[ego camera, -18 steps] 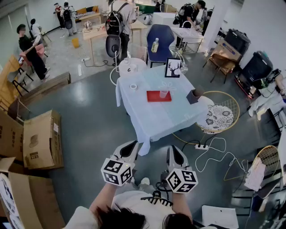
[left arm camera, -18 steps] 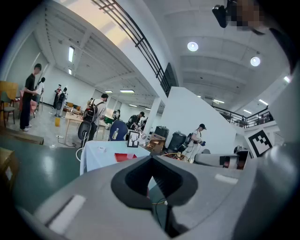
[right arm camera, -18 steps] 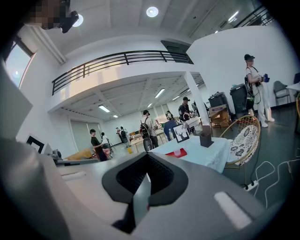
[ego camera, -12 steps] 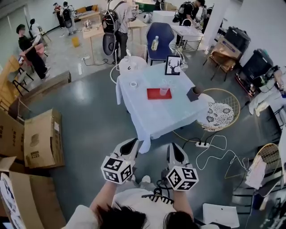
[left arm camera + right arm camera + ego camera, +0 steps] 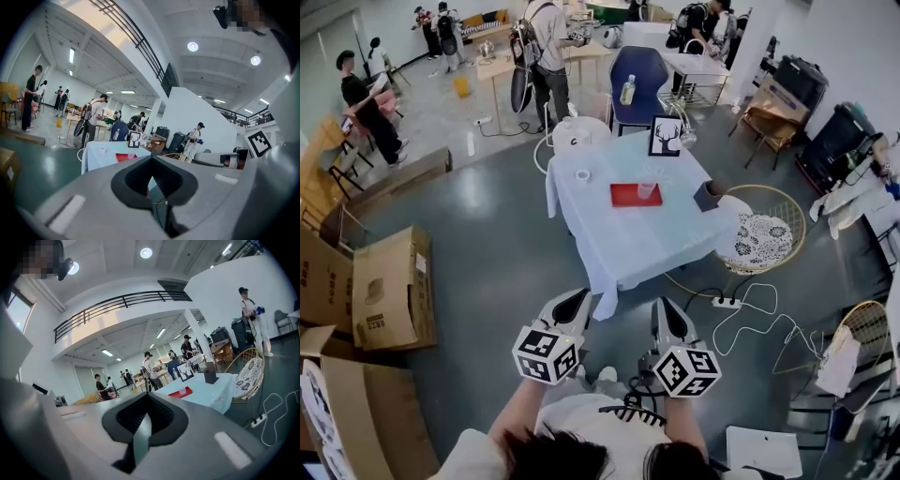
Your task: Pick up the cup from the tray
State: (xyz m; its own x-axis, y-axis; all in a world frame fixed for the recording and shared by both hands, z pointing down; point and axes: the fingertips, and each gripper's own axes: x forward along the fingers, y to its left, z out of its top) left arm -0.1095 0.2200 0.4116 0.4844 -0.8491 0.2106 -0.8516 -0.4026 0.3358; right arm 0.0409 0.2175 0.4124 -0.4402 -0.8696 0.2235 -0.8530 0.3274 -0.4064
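A clear cup (image 5: 646,190) stands on the right part of a red tray (image 5: 628,196), on a table under a pale blue cloth (image 5: 623,239) some way ahead of me. Both grippers are held low, close to the person's body and far from the table. My left gripper (image 5: 577,302) and my right gripper (image 5: 665,310) point toward it, each shut with nothing between the jaws. The left gripper view has the tray (image 5: 123,157) and cup (image 5: 131,154) small just above its closed jaws (image 5: 151,158). In the right gripper view the tray (image 5: 178,393) is beyond its closed jaws (image 5: 146,397).
On the table are a framed deer picture (image 5: 666,136), a dark box (image 5: 708,197) and a tape roll (image 5: 582,176). A round wicker chair (image 5: 764,239) and a power strip with cables (image 5: 722,303) lie to its right. Cardboard boxes (image 5: 384,291) are at left. People stand at the back.
The grippers keep the same pose. The view has drifted slightly toward the table, and the person with the backpack at the back has shifted.
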